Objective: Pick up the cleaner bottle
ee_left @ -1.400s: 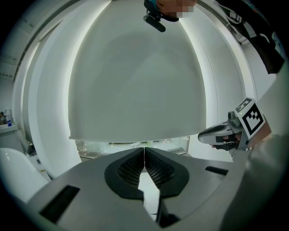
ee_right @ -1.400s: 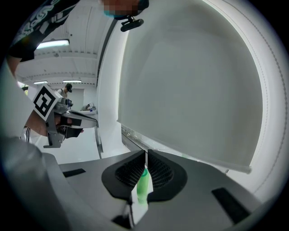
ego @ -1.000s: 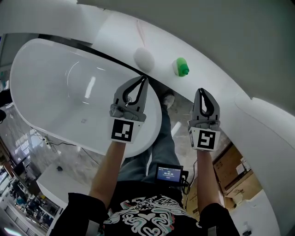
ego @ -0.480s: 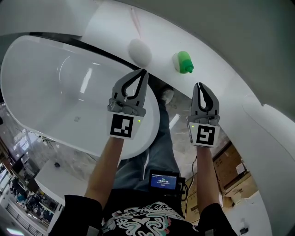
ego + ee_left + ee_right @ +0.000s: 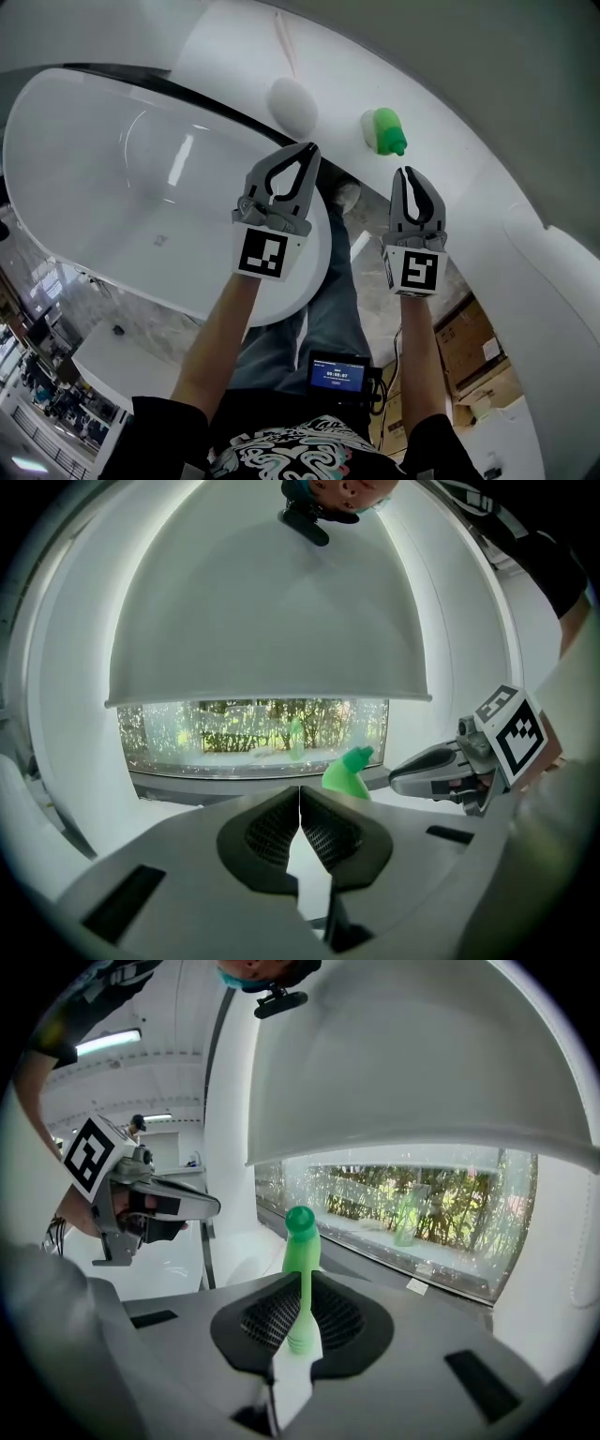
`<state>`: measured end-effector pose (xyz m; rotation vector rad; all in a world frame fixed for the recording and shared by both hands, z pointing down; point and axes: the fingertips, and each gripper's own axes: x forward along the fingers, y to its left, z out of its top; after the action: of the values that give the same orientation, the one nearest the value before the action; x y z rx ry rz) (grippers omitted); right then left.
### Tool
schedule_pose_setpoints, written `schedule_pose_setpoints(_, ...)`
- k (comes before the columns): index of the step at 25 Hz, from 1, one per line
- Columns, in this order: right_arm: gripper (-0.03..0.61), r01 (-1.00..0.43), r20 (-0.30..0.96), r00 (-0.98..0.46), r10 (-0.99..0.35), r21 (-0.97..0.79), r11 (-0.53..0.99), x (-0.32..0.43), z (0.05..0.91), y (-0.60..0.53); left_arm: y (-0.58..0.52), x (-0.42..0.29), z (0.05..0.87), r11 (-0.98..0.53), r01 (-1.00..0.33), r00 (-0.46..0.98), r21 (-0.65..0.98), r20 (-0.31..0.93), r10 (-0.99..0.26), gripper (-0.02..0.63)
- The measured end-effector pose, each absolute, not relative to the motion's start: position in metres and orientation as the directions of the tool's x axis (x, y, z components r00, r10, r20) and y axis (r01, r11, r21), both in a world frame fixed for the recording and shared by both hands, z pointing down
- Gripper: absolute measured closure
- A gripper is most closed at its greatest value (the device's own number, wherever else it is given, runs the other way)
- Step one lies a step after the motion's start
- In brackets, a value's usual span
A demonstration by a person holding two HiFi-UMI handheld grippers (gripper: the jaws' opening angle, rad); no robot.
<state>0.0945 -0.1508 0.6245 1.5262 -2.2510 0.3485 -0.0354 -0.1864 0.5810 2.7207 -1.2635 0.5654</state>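
The green cleaner bottle (image 5: pixel 384 131) stands on a white ledge (image 5: pixel 450 141) beyond the bathtub. My right gripper (image 5: pixel 404 171) is shut and empty, with its tips just short of the bottle. The right gripper view looks straight along the right gripper (image 5: pixel 300 1277) at the bottle (image 5: pixel 300 1237) ahead. My left gripper (image 5: pixel 312 145) is also shut and empty, left of the bottle and over the tub's end. In the left gripper view the bottle (image 5: pixel 347 772) stands beyond and right of the left gripper (image 5: pixel 300 789), with the right gripper (image 5: pixel 398 778) beside it.
A white oval bathtub (image 5: pixel 56 225) fills the left. A white rounded object (image 5: pixel 293 105) lies on the ledge left of the bottle. A window (image 5: pixel 412 1213) runs behind the ledge. The person's legs and a small screen (image 5: pixel 337 373) are below.
Both grippers have sunk a little toward the ledge and stayed shut. The left one has shifted right and rolled slightly. The bottle has not moved.
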Motion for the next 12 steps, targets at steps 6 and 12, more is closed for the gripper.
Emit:
schedule_pose_setpoints(6, 0.543, -0.923, 0.474, -0.356, -0.805, -0.043, 0.383, 0.088, 0.64, -0.156, -0.188, -0.022, 0.596, -0.682, -0.731, 0.629, -0.023, 0.365, -0.686, 0.598)
schedule_pose_setpoints(12, 0.463, -0.922, 0.499, -0.361, -0.788, -0.062, 0.383, 0.087, 0.655, -0.159, -0.193, -0.008, 0.611, -0.695, -0.718, 0.638, -0.016, 0.385, -0.667, 0.598)
